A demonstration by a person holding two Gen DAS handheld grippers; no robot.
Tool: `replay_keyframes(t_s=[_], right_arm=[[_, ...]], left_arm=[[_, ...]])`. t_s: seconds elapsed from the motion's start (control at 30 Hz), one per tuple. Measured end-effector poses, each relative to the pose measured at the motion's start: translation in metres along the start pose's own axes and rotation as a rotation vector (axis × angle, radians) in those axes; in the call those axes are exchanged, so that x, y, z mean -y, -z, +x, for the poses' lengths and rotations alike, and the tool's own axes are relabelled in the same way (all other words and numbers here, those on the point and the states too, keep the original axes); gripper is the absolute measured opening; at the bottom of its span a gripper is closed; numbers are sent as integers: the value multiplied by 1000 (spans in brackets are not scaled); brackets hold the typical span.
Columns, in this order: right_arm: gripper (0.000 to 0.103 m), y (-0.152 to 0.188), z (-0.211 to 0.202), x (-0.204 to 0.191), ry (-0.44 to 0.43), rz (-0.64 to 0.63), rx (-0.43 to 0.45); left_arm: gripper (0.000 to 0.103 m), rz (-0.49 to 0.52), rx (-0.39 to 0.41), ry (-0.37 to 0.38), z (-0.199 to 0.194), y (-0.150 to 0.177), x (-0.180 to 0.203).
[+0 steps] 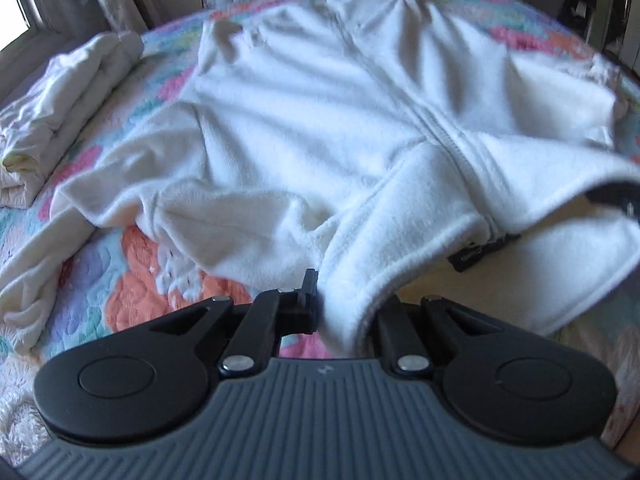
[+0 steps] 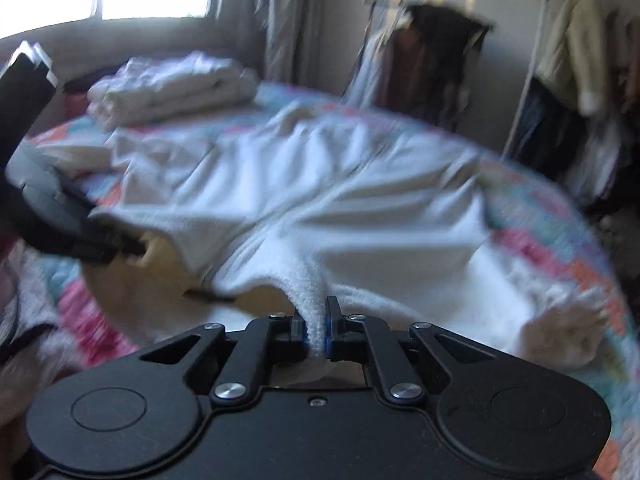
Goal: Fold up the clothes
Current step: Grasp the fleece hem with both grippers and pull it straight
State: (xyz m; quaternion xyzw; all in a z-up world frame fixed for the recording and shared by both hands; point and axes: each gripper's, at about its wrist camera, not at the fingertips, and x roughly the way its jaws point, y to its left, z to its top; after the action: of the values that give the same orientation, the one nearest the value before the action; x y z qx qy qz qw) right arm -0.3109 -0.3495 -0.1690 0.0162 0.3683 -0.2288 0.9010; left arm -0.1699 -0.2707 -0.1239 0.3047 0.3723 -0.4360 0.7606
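Tools [image 1: 340, 300] [image 2: 316, 330] pinch white fleece [image 1: 304, 120]; its black label [image 1: 470, 260] unreadable.

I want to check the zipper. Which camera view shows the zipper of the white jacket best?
The left wrist view: the zipper runs sharp down the white jacket. The right wrist view is blurred; no zipper is discernible there.

Jacket [image 1: 320, 112] spread on quilt [image 1: 132, 292]; folded pile [image 1: 60, 96] left of it.

Left hand-held gripper [image 1: 336, 304] and right hand-held gripper [image 2: 316, 320] both clamped tight, angled downward.
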Motion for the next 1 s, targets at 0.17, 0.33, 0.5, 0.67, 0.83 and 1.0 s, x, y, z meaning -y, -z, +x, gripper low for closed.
replay_keyframes(t_s=[0.17, 0.33, 0.5, 0.67, 0.83, 1.0], right_arm=[[8, 8, 50, -14, -50, -60, -223], [10, 7, 45, 11, -125, 104, -215], [17, 16, 39, 32, -271, 341, -244], [17, 18, 35, 31, -266, 356, -244], [17, 17, 25, 32, -237, 338, -221], [18, 15, 19, 28, -164, 266, -218]], left_arm=[[8, 38, -151, 35, 33, 5, 8], [21, -12, -74, 99, 5, 2, 0], [23, 13, 51, 95, -41, -16, 7], [29, 39, 75, 45, -68, -27, 13], [42, 110, 65, -48, -70, -19, 18], [43, 90, 35, -61, -58, -10, 17]])
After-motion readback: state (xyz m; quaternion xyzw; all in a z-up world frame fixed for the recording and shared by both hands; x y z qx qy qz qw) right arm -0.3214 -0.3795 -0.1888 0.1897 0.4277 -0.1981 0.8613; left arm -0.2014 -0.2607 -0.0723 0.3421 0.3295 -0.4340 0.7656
